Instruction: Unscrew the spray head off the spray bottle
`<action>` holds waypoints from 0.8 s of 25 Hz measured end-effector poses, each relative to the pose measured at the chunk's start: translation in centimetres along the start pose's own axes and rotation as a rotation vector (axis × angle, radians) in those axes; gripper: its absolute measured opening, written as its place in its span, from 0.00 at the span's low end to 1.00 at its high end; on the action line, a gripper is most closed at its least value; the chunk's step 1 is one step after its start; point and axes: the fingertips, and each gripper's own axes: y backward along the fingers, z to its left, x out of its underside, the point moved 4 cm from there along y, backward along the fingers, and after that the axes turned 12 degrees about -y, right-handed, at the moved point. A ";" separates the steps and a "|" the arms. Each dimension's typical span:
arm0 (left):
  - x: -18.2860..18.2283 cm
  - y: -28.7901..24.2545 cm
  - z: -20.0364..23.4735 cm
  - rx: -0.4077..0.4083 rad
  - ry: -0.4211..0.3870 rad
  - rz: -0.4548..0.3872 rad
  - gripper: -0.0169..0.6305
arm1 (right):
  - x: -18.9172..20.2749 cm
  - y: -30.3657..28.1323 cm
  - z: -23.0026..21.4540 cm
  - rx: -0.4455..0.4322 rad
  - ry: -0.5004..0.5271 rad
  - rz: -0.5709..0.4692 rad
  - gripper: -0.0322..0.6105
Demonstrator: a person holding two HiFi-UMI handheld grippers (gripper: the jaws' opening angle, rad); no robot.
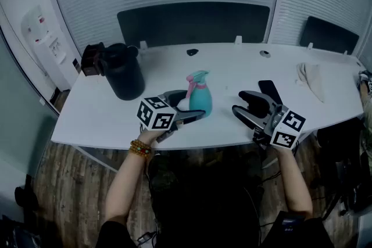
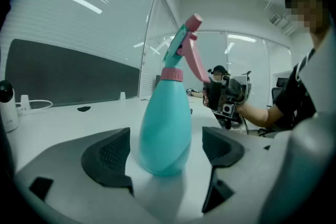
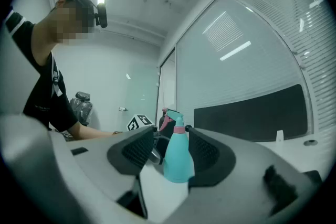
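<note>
Counting one spray bottle, pink spray head on, we hold two tongs: left tongs spread around it (not touching), right tongs spread, empty.

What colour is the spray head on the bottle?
The spray head is mainly pink, atop the teal bottle; clearest in the left gripper view.

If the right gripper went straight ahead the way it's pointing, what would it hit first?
Most likely the bottle: it stands centred ahead of the right gripper's open jaws, nothing nearer in view, though depth is unclear.
</note>
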 end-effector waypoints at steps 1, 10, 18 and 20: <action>-0.1 -0.6 -0.1 0.017 -0.003 0.004 0.66 | -0.1 0.1 0.0 -0.002 0.001 -0.004 0.35; -0.4 -3.0 0.5 0.025 0.010 0.045 0.62 | 0.3 0.9 -0.6 0.007 -0.018 -0.006 0.35; -0.4 -3.5 0.6 -0.001 0.014 0.049 0.62 | -1.5 -3.1 -0.5 0.148 0.167 0.105 0.35; -0.5 -3.5 0.7 -0.011 0.018 0.049 0.62 | -2.1 -6.1 0.5 0.139 0.177 0.141 0.35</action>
